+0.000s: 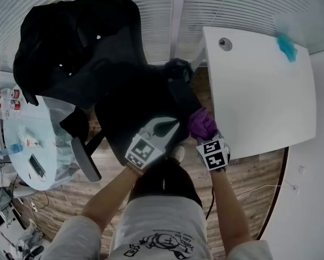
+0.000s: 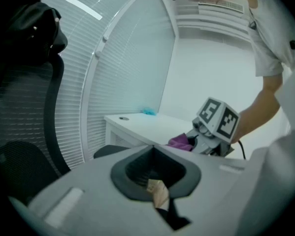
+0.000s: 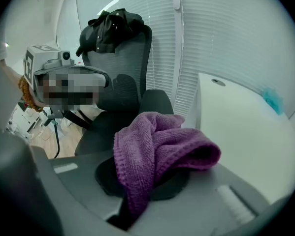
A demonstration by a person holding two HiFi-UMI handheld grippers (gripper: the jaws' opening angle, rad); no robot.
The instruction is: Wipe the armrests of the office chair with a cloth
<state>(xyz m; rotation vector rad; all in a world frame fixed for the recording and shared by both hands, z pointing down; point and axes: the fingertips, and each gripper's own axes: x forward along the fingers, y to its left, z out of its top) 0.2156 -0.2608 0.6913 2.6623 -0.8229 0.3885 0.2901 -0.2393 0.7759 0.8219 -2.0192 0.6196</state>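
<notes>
Both shut: right gripper (image 1: 204,135) clamps purple cloth (image 3: 157,151) by armrest (image 1: 182,99), left gripper (image 1: 163,129) jaws together; loose bunch could slip out mid-wipe.

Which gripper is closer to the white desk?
Right. The right gripper, holding the purple cloth, is beside the white desk; the left gripper is over the office chair, farther away.

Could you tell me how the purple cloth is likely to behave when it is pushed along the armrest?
Probably floppy: the cloth droops in folds from the right claw. Likely light, as one pinch seems to carry it all. Its knitted pile suggests it would drag rather than slide freely.
</notes>
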